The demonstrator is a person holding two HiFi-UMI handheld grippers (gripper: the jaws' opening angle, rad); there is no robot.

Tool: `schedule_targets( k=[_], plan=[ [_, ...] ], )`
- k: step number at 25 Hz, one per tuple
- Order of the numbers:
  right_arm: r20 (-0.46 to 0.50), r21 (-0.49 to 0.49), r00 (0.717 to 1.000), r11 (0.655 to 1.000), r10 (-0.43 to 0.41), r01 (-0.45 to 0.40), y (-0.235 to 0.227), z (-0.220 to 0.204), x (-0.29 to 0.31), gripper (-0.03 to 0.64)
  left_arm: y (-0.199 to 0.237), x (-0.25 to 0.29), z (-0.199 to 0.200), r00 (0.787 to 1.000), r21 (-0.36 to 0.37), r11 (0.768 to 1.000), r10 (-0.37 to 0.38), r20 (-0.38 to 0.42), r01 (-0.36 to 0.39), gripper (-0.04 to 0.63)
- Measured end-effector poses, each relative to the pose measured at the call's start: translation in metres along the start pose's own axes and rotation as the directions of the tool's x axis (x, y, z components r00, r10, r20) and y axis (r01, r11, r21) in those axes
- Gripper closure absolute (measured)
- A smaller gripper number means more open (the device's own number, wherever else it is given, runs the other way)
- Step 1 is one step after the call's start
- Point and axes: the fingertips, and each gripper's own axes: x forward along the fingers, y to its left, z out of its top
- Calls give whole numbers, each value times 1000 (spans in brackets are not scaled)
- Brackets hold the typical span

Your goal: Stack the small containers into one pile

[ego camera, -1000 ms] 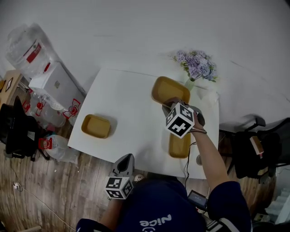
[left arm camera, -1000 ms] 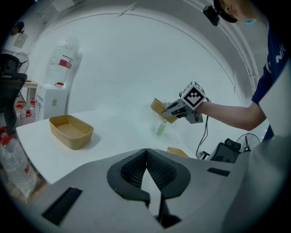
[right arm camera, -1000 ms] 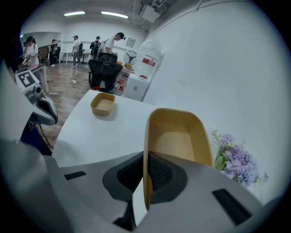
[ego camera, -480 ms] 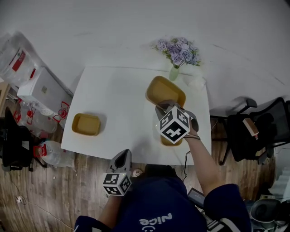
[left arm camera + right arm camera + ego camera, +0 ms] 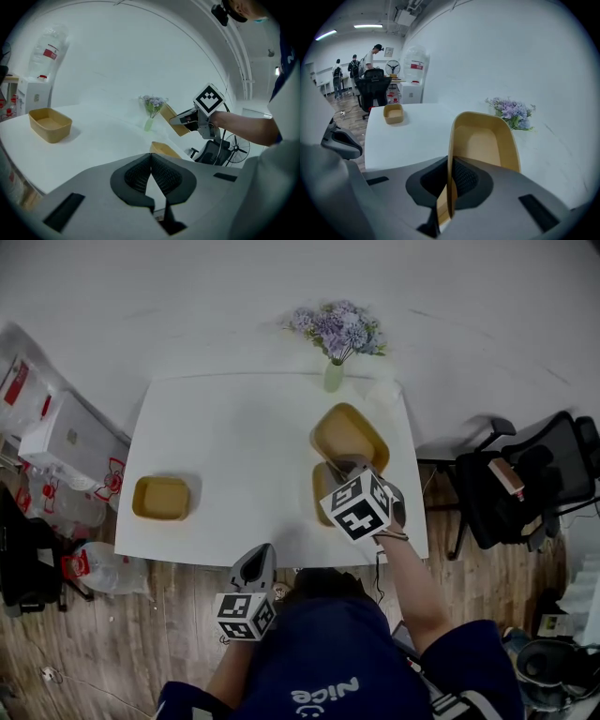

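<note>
Right gripper (image 5: 449,185) is clamped tight on the wall of 1 tan container (image 5: 485,140), rim pinched between the jaws, holding it tilted above the white table (image 5: 244,427). Left gripper (image 5: 151,176) hangs off the table's near edge, jaws together on nothing. Of 3 containers in sight, none is stacked yet. The 2nd container (image 5: 322,488) sits on the table just beneath the lifted one, partly hidden by the gripper, so it is probably the target. The 3rd container (image 5: 161,498) rests well apart at the table's left end. 2 placements remain.
</note>
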Motion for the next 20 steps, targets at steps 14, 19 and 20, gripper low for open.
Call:
schedule_targets(
  k=[14, 19, 20],
  plan=[
    [-95, 371, 995, 928, 22, 15, 25, -54, 2, 566, 1, 7, 1, 1000, 12, 1000, 11, 11, -11, 577],
    [-98, 507, 995, 861, 31, 24, 30, -58, 3, 566, 11, 6, 2, 999, -6, 999, 38, 17, -38, 577],
    [-97, 530, 995, 848, 38, 19, 33, -58, 4, 566, 13, 6, 2, 999, -7, 999, 42, 17, -42, 577]
  ],
)
